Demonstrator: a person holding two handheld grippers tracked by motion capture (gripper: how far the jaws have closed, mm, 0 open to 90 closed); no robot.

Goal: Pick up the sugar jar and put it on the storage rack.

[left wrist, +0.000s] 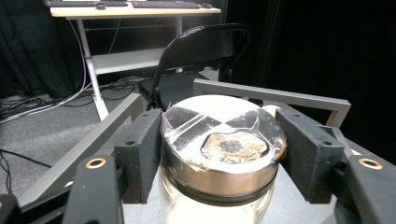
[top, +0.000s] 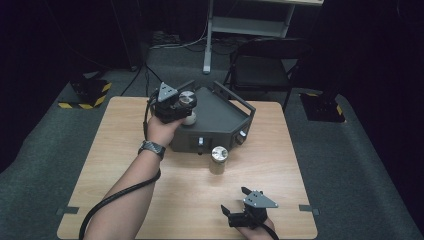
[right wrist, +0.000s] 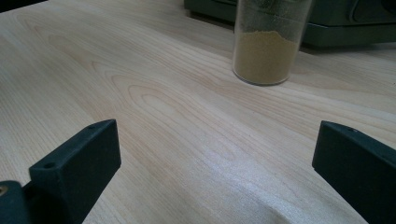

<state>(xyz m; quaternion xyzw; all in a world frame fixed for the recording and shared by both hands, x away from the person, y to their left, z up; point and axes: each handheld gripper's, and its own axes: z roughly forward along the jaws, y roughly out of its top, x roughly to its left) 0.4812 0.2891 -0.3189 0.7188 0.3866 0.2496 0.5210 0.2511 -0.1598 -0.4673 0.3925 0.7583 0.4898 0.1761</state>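
Jars: two, both clear glass cylinders with shiny metal lids.
Left gripper [top: 186, 106]: clamped on one jar [left wrist: 219, 154], upper middle of the high view, over the grey metal box [top: 220, 122].
Second jar [top: 218, 160]: mid-frame on the wooden table [top: 125, 165], tan powder inside.
Right gripper [top: 239, 209]: jaws wide, holding nothing, lower right.

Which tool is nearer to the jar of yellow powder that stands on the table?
The right. The right tool rests open near the table's front edge, with the powder jar just ahead of it. The left tool is farther back, over the grey box, gripping another jar.
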